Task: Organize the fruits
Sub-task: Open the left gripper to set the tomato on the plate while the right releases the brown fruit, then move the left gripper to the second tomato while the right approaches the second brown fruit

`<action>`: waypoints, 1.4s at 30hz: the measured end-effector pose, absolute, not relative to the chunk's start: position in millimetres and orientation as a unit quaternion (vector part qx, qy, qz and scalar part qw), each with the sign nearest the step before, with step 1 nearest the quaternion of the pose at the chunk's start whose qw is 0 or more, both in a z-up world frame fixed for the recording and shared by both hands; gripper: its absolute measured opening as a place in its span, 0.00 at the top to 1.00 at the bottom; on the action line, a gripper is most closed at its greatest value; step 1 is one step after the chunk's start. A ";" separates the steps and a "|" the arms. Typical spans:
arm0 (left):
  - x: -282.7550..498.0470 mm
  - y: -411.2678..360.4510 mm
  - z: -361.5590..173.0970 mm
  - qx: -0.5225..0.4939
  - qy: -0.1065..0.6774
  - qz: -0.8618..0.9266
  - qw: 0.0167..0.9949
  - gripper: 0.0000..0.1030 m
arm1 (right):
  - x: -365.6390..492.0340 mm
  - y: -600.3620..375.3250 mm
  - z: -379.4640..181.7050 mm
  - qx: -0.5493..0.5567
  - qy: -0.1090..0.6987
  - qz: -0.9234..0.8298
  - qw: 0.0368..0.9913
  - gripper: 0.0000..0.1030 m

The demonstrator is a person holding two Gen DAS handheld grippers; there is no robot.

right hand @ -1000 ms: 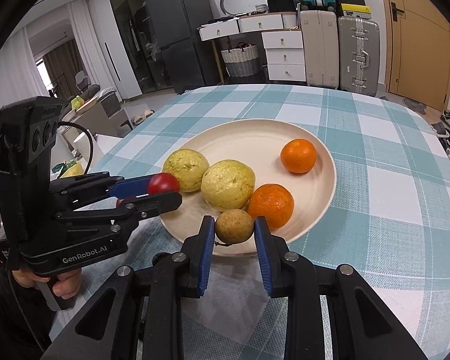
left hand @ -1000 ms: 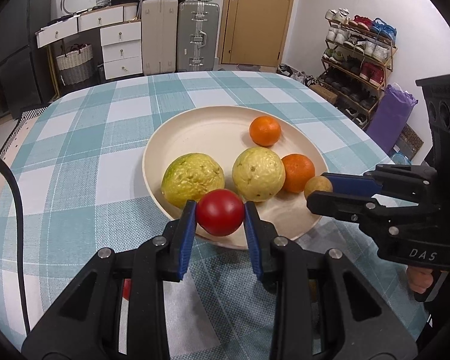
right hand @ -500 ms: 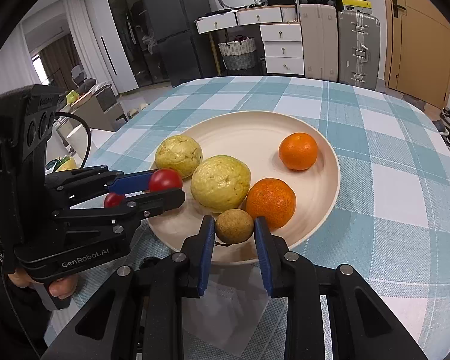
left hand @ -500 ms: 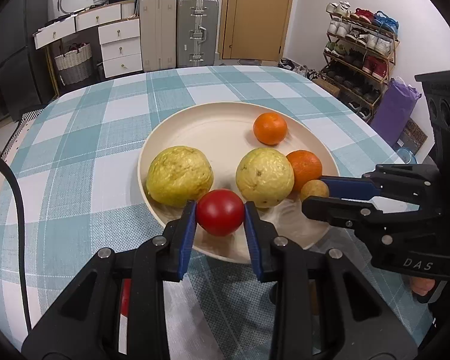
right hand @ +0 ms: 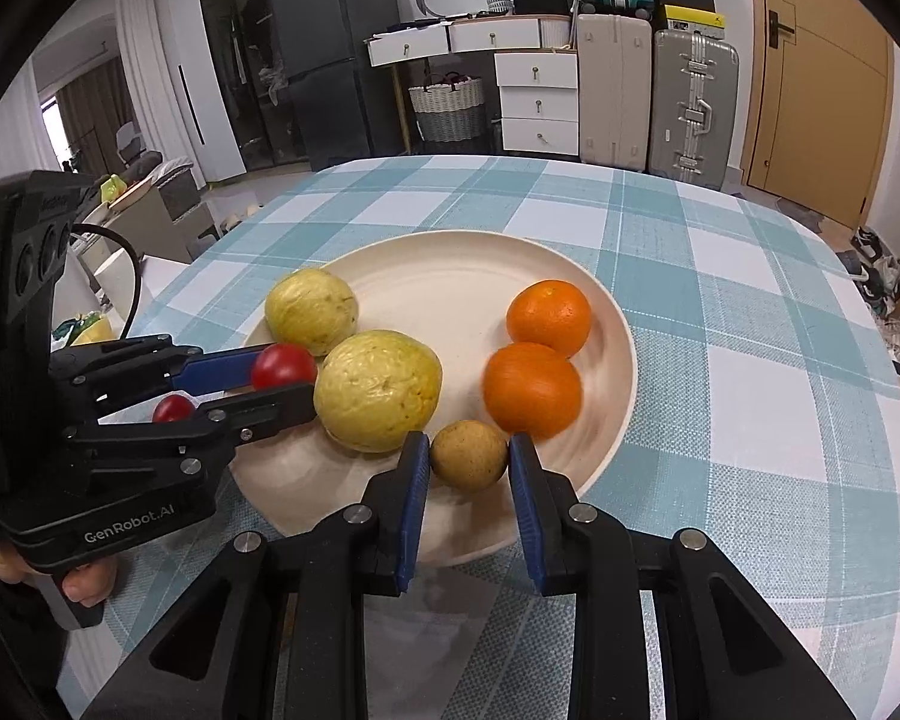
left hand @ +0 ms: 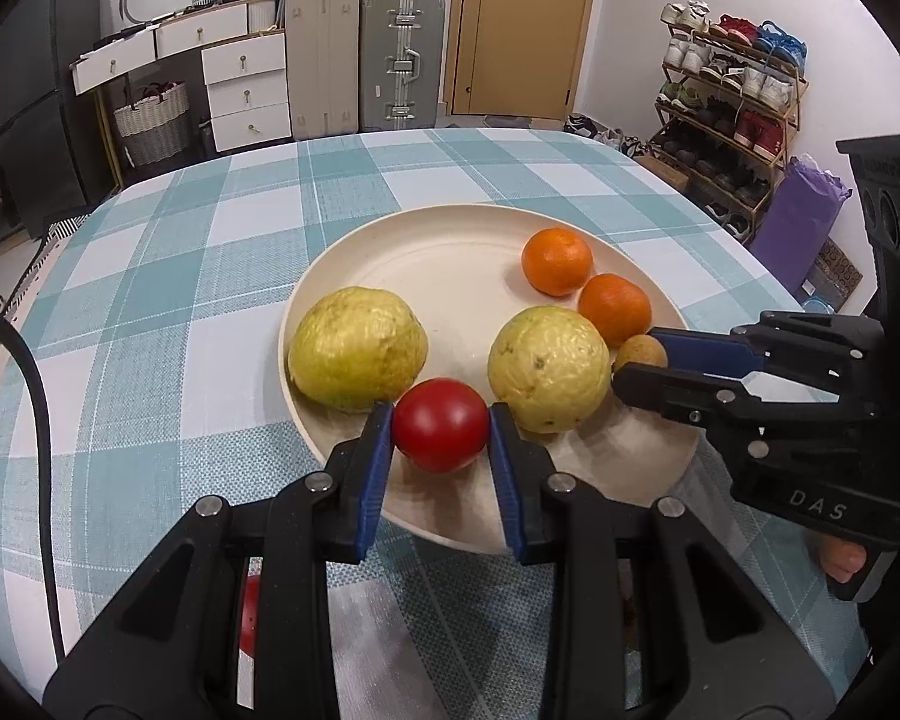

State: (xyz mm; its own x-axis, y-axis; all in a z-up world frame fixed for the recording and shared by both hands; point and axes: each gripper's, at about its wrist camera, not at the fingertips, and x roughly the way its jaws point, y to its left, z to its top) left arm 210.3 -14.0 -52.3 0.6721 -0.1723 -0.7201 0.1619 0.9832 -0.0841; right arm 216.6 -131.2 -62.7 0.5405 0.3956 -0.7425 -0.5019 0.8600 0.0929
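A cream plate (left hand: 450, 276) (right hand: 450, 276) on the checked table holds two yellow-green guavas (left hand: 357, 348) (left hand: 549, 369) and two oranges (left hand: 557, 261) (left hand: 615, 309). My left gripper (left hand: 440, 426) is shut on a red tomato (left hand: 440, 425) over the plate's near rim, beside the guavas; it also shows in the right wrist view (right hand: 282, 375). My right gripper (right hand: 468, 456) is shut on a small brown fruit (right hand: 468, 455) over the plate's near edge, between a guava (right hand: 378, 399) and an orange (right hand: 532, 390).
A second red tomato (right hand: 173, 408) lies on the table left of the plate, under the left gripper. The teal-and-white checked tablecloth (left hand: 180, 300) covers the table. Suitcases, drawers and a shoe rack stand beyond the far edge.
Both grippers have moved forward over the plate with their fruits still held. The guavas and oranges now sit closer to the fingertips.
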 end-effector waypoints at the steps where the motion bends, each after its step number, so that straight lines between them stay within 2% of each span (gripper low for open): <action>1: 210.2 -13.8 -52.1 -0.007 0.394 -0.091 0.915 0.72 | 216.9 -130.7 -62.8 -0.068 0.404 0.254 0.876 0.73; 11: 205.8 -10.2 -50.4 -0.014 0.388 -0.088 0.918 0.72 | 214.7 -135.4 -56.4 -0.063 0.390 0.238 0.887 0.70; 14: 200.5 -7.6 -46.9 -0.021 0.383 -0.091 0.919 0.70 | 202.6 -136.1 -50.7 -0.066 0.381 0.241 0.890 0.51; 16: 194.6 -4.9 -42.6 -0.024 0.379 -0.089 0.921 0.61 | 194.3 -137.0 -47.3 -0.071 0.375 0.237 0.894 0.37; 17: 190.3 -3.7 -39.5 -0.024 0.374 -0.086 0.923 0.53 | 189.5 -137.8 -45.3 -0.074 0.371 0.236 0.895 0.33; 19: 179.8 -0.7 -32.7 -0.019 0.359 -0.076 0.930 0.35 | 179.4 -140.6 -41.1 -0.077 0.360 0.236 0.899 0.18; 20: 173.9 1.3 -29.0 -0.017 0.352 -0.069 0.933 0.29 | 174.9 -142.1 -39.3 -0.078 0.356 0.232 0.902 0.15; 21: 169.7 3.1 -26.3 -0.015 0.348 -0.063 0.935 0.19 | 170.5 -144.3 -37.4 -0.077 0.354 0.228 0.904 0.12; 25: 148.2 14.1 -17.2 -0.013 0.339 -0.048 0.940 0.16 | 164.1 -153.0 -35.6 -0.058 0.363 0.226 0.902 0.04; 28: 132.4 19.8 -15.0 -0.006 0.334 -0.038 0.942 0.00 | 161.2 -159.6 -36.0 -0.037 0.372 0.239 0.896 0.01; 42: 104.3 22.8 -27.3 0.002 0.356 -0.046 0.933 0.00 | 149.7 -159.8 -44.2 -0.009 0.402 0.252 0.880 0.00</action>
State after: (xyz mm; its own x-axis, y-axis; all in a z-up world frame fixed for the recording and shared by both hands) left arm 104.3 22.8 -27.3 0.7418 -0.0841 -0.6654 0.0873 0.9958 -0.0286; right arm 149.7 -159.8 -44.2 0.5496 0.4364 -0.7124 -0.4510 0.8728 0.1867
